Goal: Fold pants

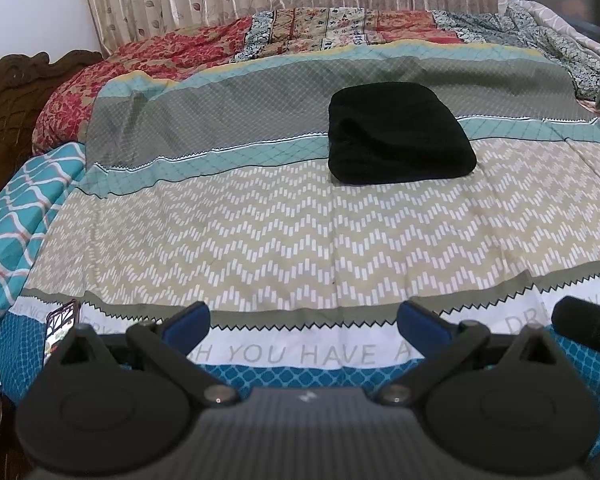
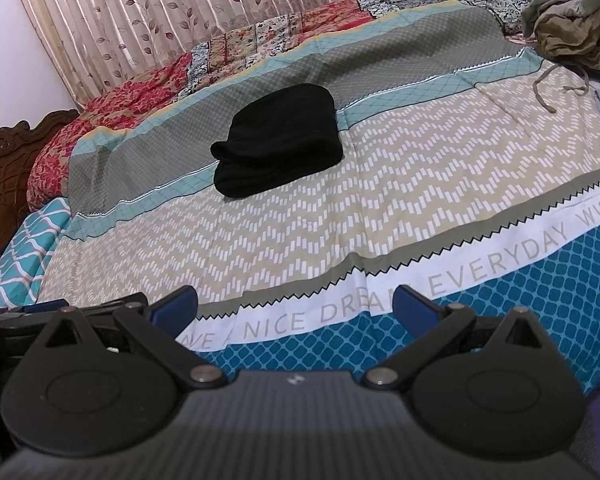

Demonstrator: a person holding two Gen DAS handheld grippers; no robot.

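Where chevrons meet stripes, soft black pants (image 1: 398, 134) lie squarely folded.

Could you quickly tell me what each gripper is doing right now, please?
Left gripper: open, holding nothing.
Right gripper: open, holding nothing; the folded black pants lie apart on the bed.

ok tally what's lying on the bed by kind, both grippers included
folded black pants: 1
crumpled olive garment: 1
phone: 1
grippers: 2, the left gripper and right gripper, both with jaws spread and holding nothing
total: 5
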